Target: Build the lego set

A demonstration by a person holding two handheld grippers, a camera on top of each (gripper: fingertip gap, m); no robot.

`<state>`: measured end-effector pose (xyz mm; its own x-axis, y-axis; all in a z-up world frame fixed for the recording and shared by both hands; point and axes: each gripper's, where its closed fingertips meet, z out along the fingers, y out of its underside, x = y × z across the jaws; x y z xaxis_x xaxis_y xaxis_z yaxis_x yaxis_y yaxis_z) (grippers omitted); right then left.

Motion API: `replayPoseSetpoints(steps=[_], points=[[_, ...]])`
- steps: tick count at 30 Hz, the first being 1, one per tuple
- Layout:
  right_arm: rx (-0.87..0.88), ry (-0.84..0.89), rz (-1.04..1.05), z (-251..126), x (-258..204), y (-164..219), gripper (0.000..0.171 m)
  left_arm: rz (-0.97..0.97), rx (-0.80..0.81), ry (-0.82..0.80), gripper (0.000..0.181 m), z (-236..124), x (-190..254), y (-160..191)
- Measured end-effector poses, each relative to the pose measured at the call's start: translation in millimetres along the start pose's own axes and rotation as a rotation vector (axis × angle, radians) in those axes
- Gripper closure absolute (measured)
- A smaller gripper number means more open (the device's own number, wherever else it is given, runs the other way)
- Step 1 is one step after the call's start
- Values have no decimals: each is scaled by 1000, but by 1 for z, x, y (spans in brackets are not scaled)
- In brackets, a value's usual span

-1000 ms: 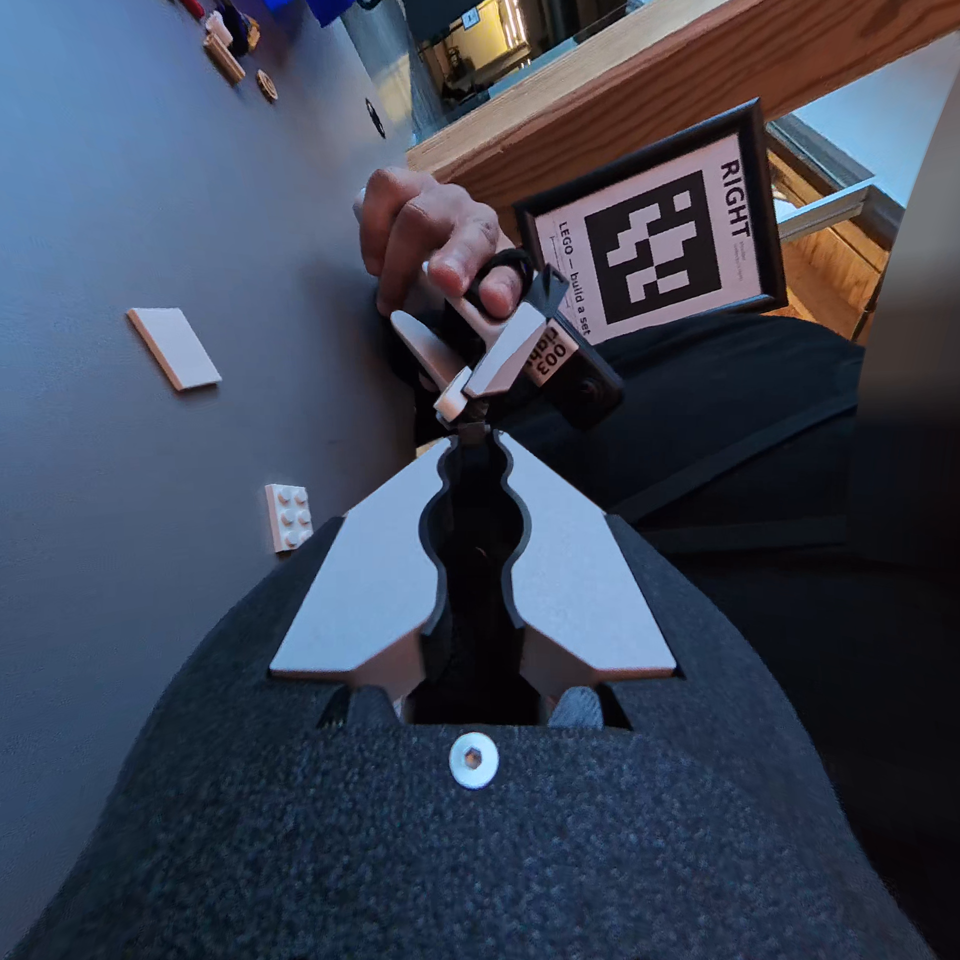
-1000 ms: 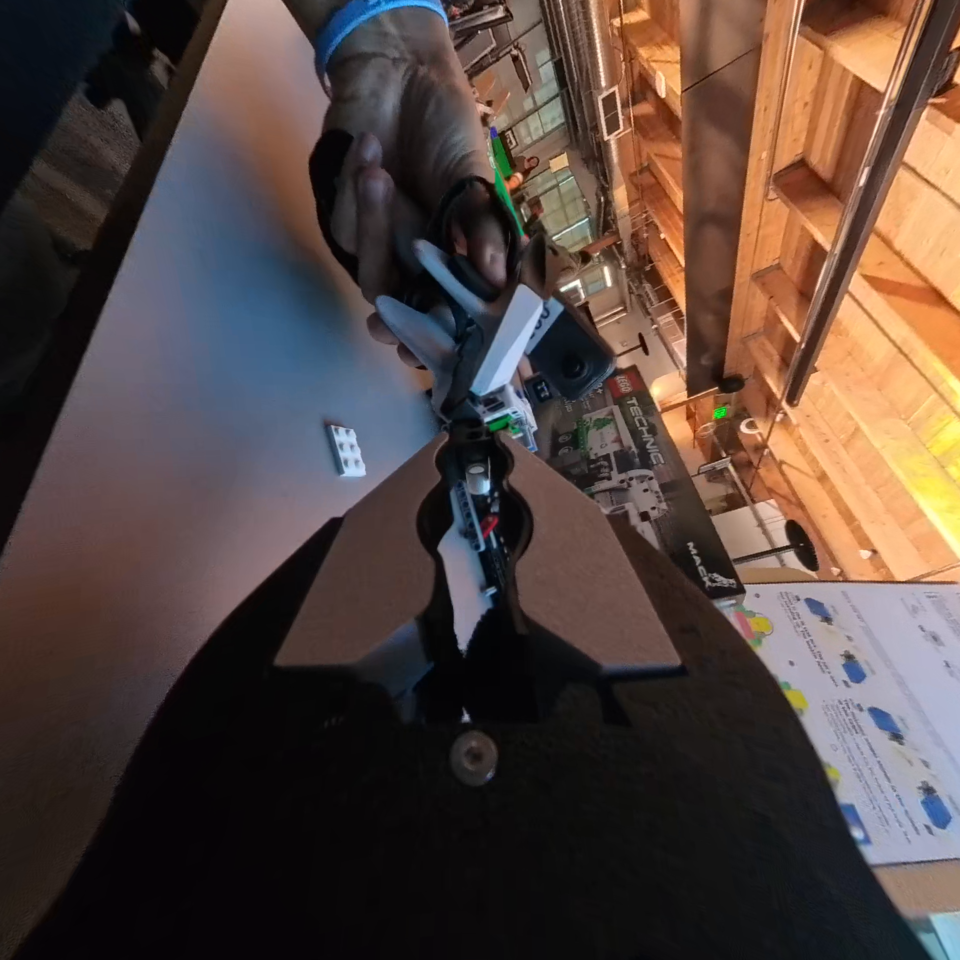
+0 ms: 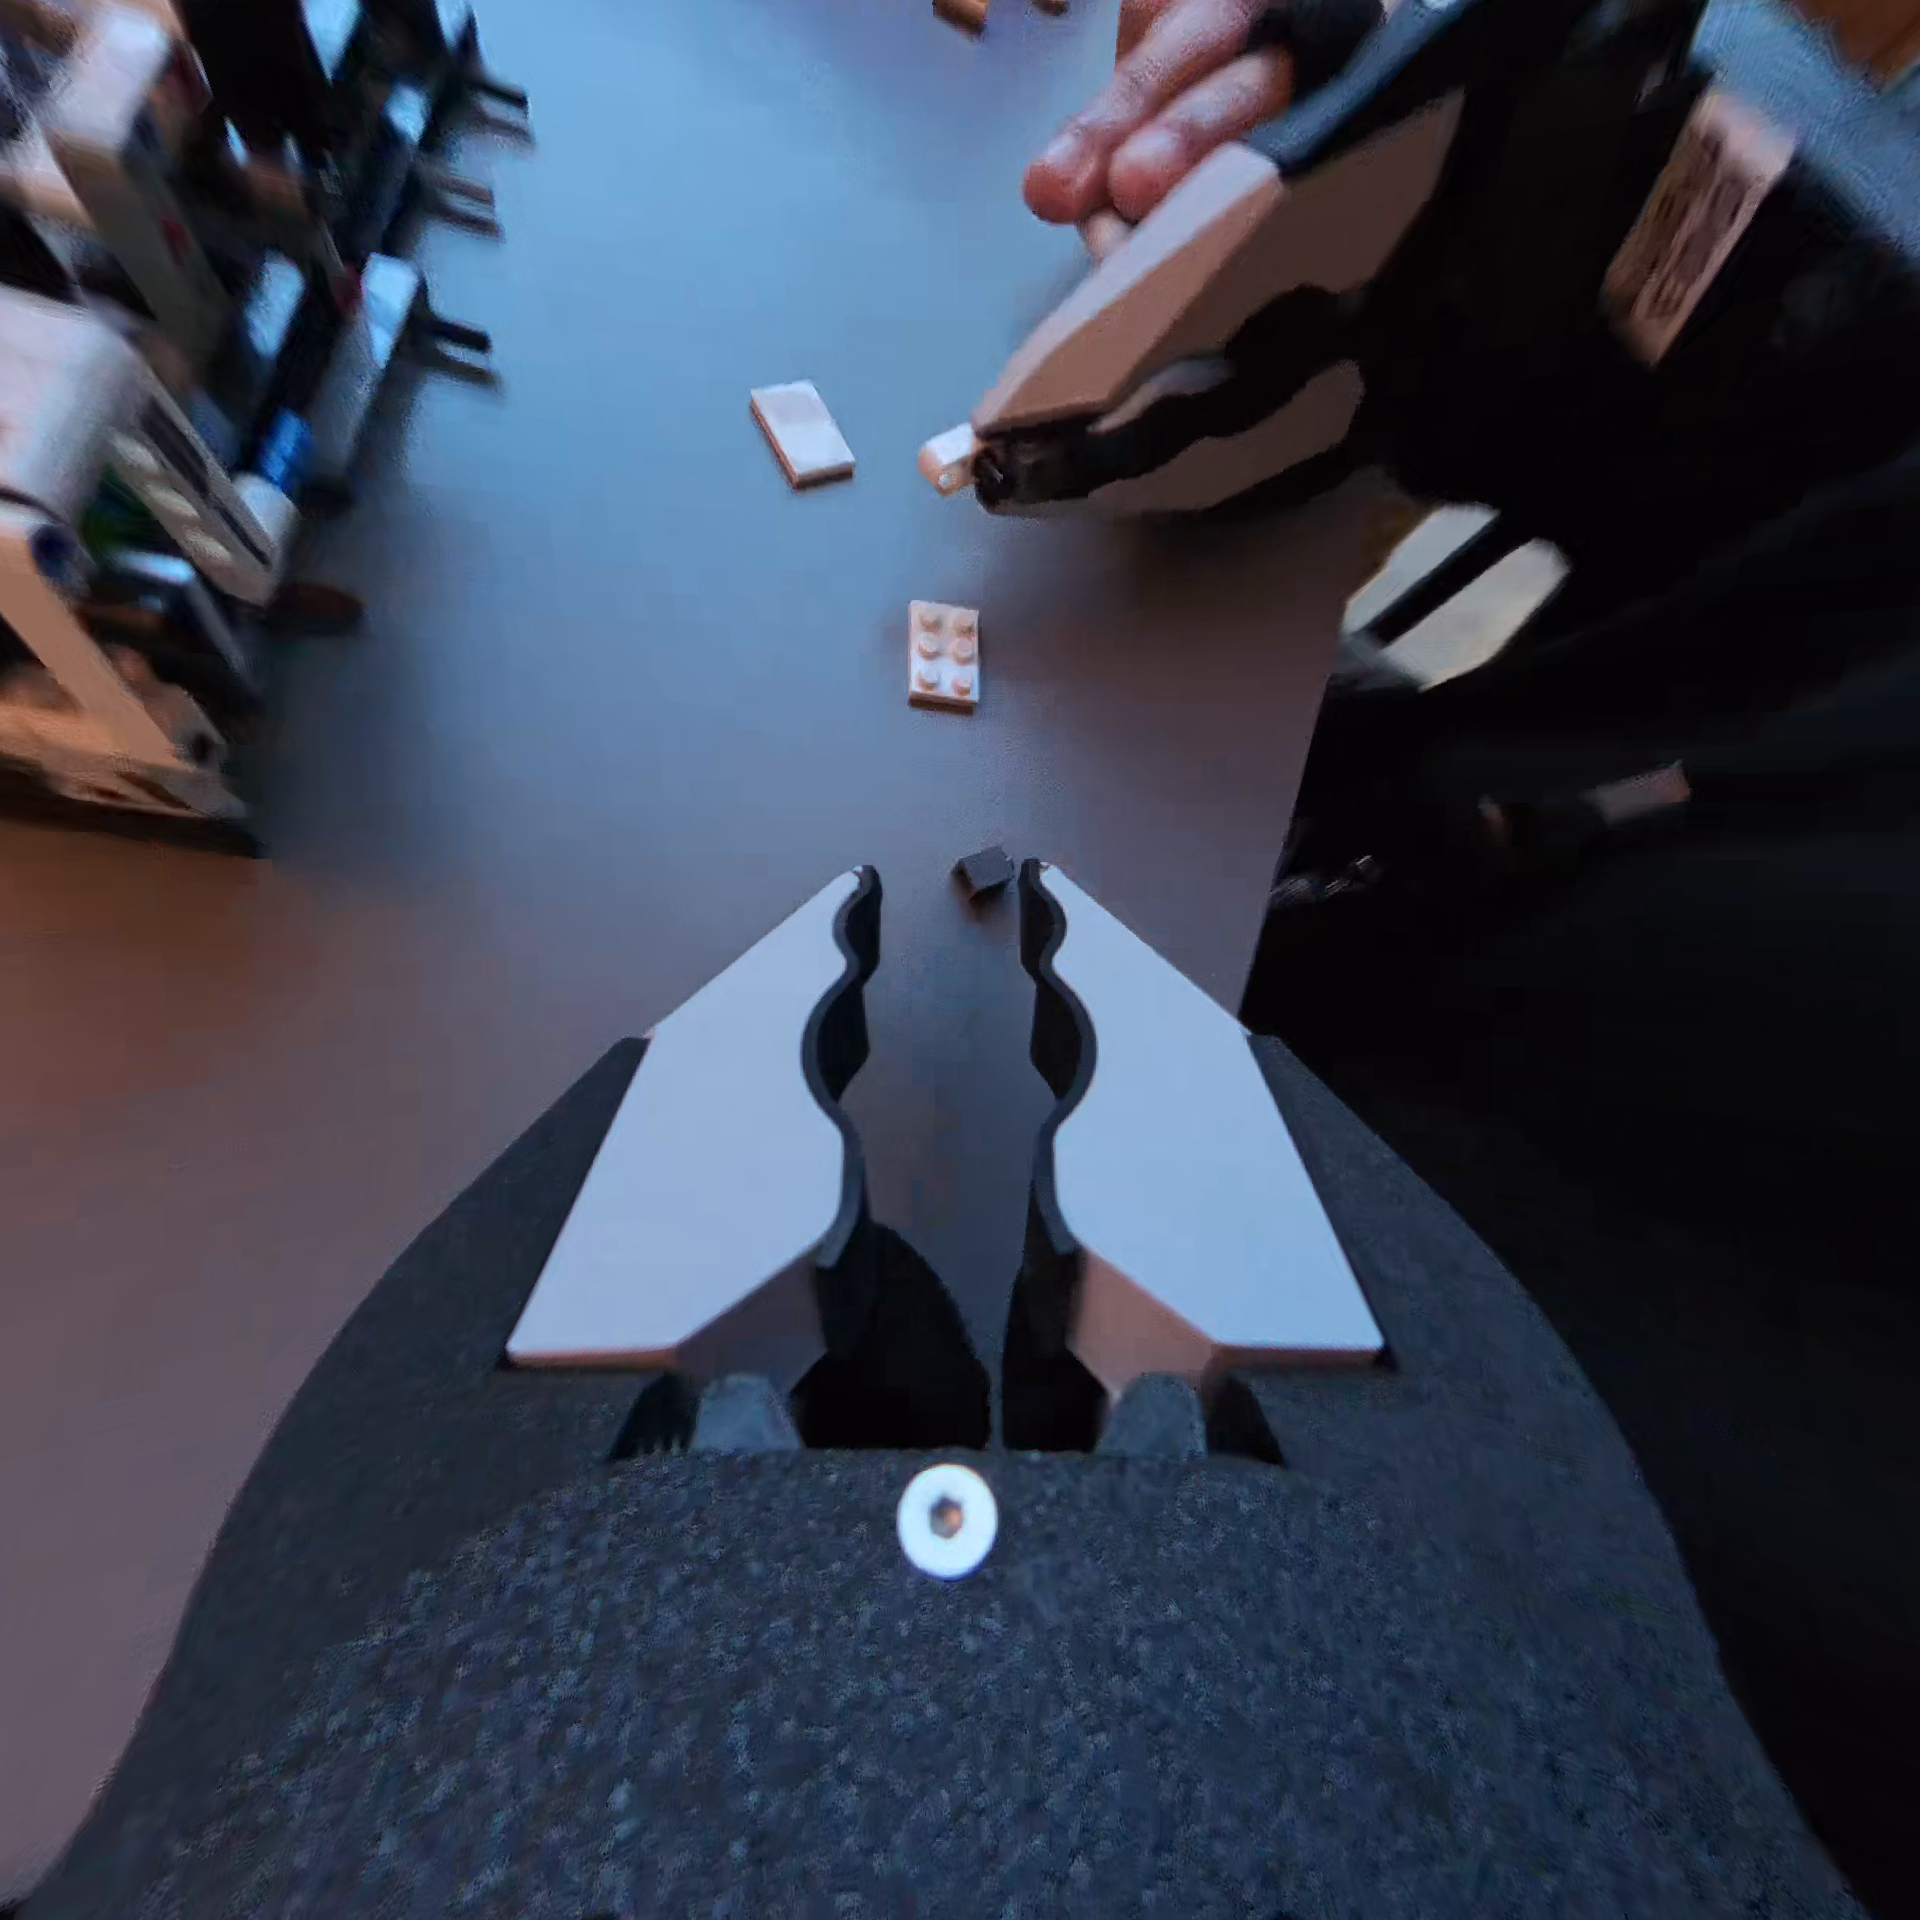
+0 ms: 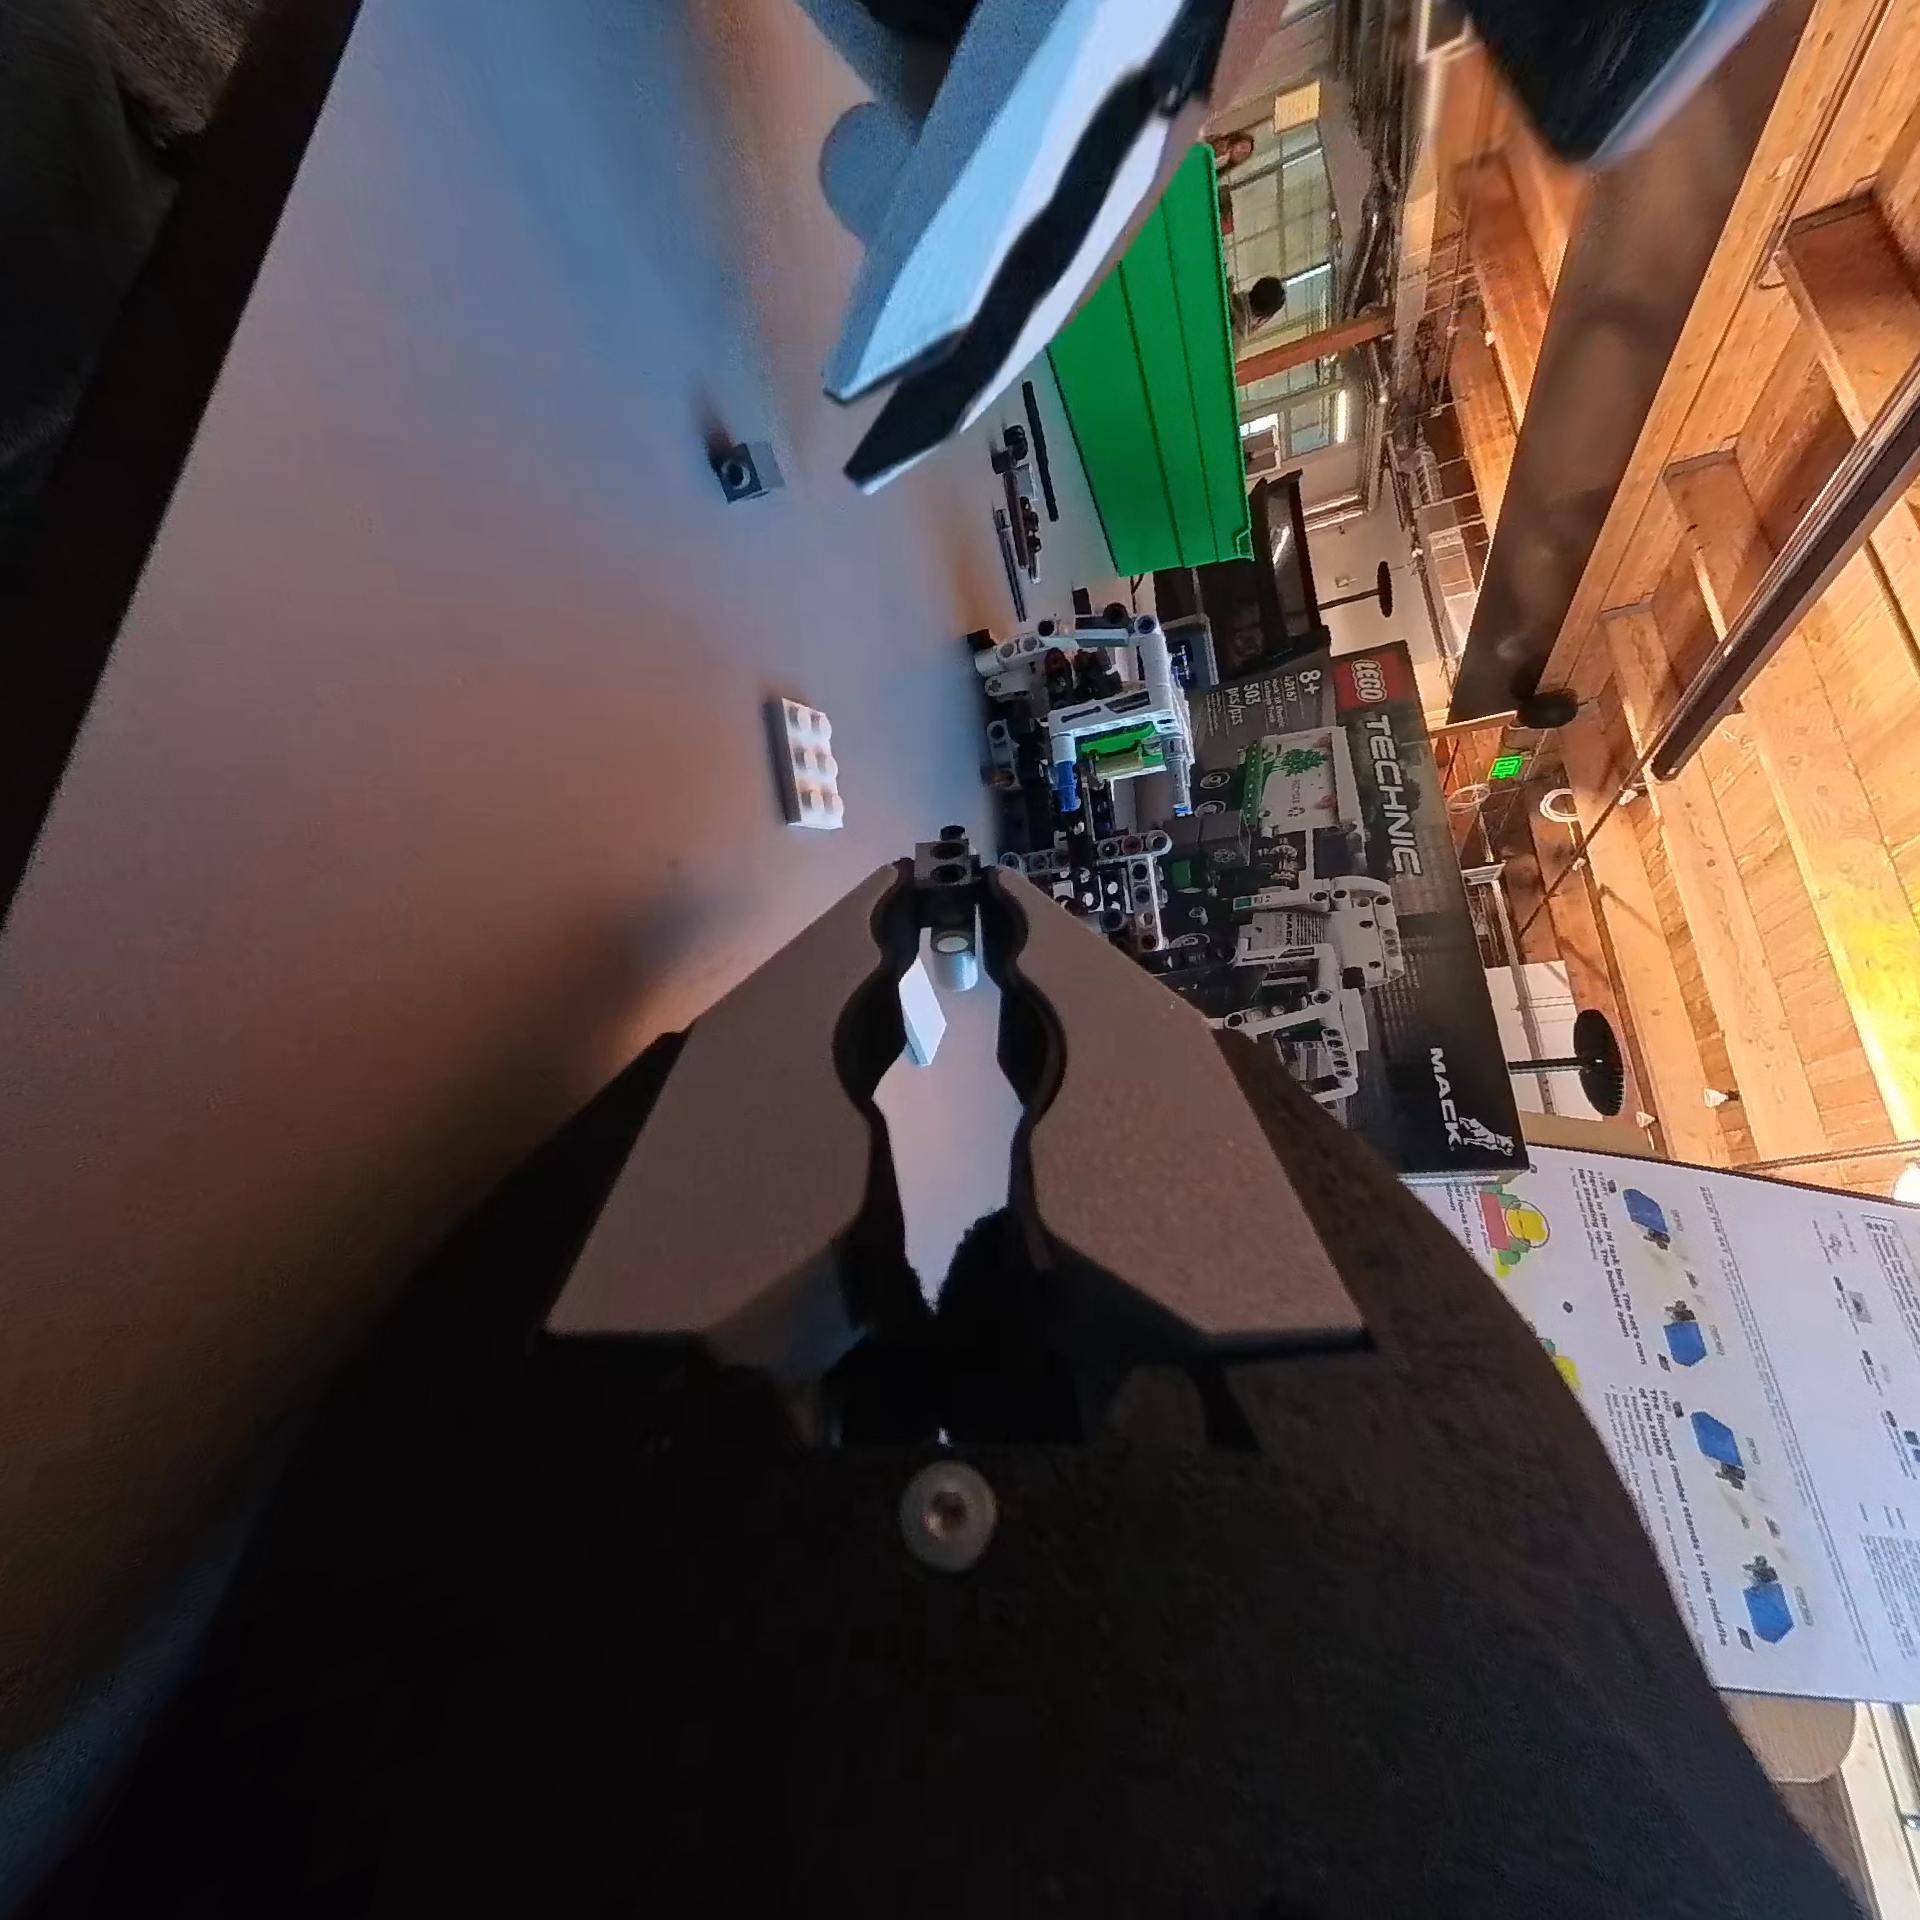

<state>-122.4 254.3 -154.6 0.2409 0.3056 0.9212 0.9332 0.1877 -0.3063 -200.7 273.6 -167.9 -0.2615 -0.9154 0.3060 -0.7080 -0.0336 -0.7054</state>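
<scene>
My left gripper (image 3: pixel 948 881) is open and empty, low over the dark table (image 3: pixel 644 727). A small dark brick (image 3: pixel 985 871) lies on the table just inside its right fingertip. Beyond it lie a white 2x3 plate (image 3: pixel 943 657) and a smooth white tile (image 3: pixel 802 433). My right gripper (image 4: pixel 945 881) is shut on a small grey-and-white assembly (image 4: pixel 948 864). It also shows at the upper right of the left wrist view (image 3: pixel 982 473). The right wrist view shows the plate (image 4: pixel 805 764), the small brick (image 4: pixel 748 473) and my left gripper (image 4: pixel 914 416) above them.
A partly built Technic model (image 4: pixel 1091 769) stands at the table's far side before its box (image 4: pixel 1351 852). A green panel (image 4: pixel 1153 364) lies beyond, an instruction sheet (image 4: pixel 1714 1403) at the right. The table edge (image 3: pixel 1288 831) runs close on my right, with a dark-clothed person beyond.
My left gripper has opened, drawn away from the right gripper's tips and swung down over the table. A small dark brick now lies by its tips. The right gripper still holds its assembly.
</scene>
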Motion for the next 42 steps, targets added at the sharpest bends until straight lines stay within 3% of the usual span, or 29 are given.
replayPoseSetpoints(steps=[3, 10, 18, 24, 30, 33, 38, 42], points=[[-7, -6, -3, 1, -1, 1, 160, 164, -20, -144, 155, -2, -1, 9], [-16, -2, -6, 1, -1, 3, 161, -42, 104, -395, 148, 9, -4, 7], [-3, 0, -4, 0, -1, 0, 161, -27, 132, -522, 151, 20, 3, 6], [-1, -2, -3, -1, -1, 0, 161, 2, 148, -474, 170, 24, 8, 4], [-8, -6, -3, 0, -2, 1, 161, -9, 145, -469, 170, 24, 7, 3], [-9, -7, -3, 0, -3, 1, 161, 2, 143, -430, 156, 25, 11, 4], [-8, -10, -5, 0, -3, 1, 161, 207, 81, -265, 146, 18, 18, 2], [-9, -14, -7, 0, -4, 1, 161, 403, -27, -107, 151, 13, 18, 1]])
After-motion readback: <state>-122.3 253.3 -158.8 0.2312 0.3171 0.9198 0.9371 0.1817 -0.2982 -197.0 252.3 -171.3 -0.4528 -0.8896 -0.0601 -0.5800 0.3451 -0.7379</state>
